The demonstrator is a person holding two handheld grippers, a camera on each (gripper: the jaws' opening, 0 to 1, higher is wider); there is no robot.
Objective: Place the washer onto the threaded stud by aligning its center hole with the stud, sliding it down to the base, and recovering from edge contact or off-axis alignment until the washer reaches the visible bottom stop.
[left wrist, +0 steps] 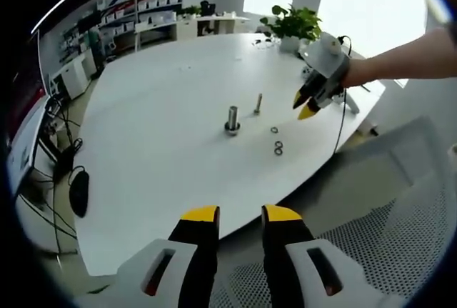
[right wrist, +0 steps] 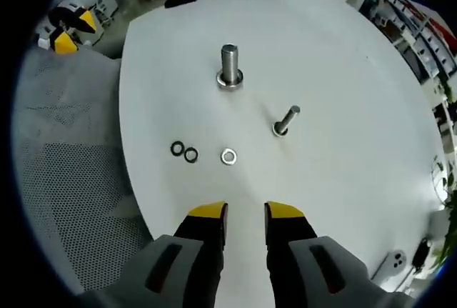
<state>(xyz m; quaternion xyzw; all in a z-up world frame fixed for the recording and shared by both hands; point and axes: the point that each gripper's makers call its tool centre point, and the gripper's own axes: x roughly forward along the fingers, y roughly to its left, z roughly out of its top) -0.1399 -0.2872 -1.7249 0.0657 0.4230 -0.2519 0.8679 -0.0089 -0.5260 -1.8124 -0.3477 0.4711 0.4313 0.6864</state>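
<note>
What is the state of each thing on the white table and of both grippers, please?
Large threaded steel stud: upright on the table, no washer sliding on it.
Smaller steel bolt: standing, leaning in the right gripper view.
Silver metal washer: flat on the table, untouched.
Two black rings: flat, side by side.
Left gripper: open, empty, off the table edge.
Right gripper: open, empty, above the table near the washers.
</note>
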